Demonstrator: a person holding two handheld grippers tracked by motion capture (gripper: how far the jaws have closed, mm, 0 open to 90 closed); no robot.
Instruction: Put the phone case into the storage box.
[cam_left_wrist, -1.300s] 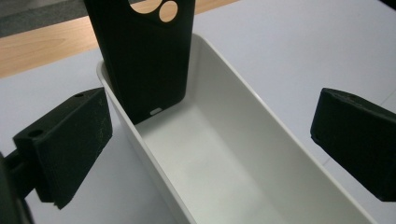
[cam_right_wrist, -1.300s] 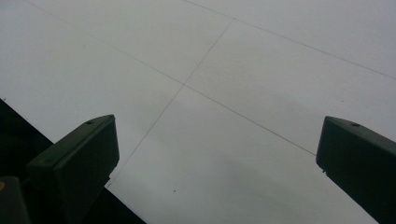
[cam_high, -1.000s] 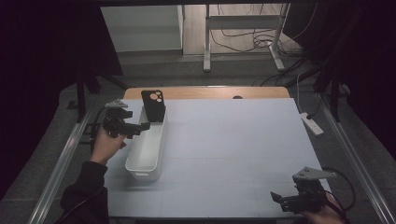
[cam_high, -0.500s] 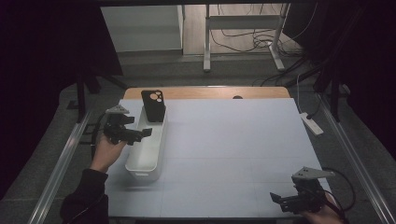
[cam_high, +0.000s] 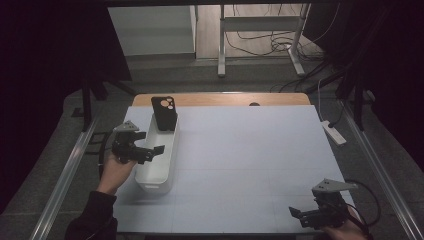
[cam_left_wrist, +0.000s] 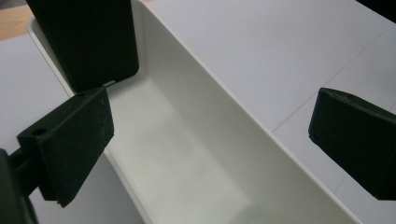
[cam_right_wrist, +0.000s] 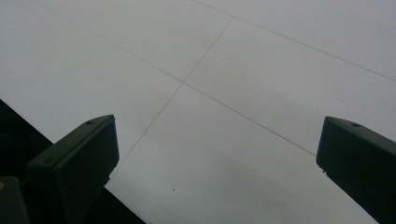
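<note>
In the high view, a long white bin (cam_high: 159, 161) lies near the left edge of the pale mat (cam_high: 250, 165) that covers the table, running from the far left corner toward the near side. A black phone case (cam_high: 164, 113) stands upright in the bin's far end, leaning on the end wall, camera cut-out uppermost. The left gripper (cam_high: 152, 151), held in a hand (cam_high: 116, 170), sits at the bin's left wall about midway along it, jaws spread and holding nothing. The right gripper (cam_high: 298, 216) rests at the mat's near right corner, jaws parted and empty. In the left gripper view, the two black jaws stand wide apart over the bin (cam_left_wrist: 187, 154), one at each wall, with the phone case (cam_left_wrist: 88, 39) at the far end, apart from them. In the right gripper view, the spread jaws hover over bare mat (cam_right_wrist: 224, 93) beside its edge.
</note>
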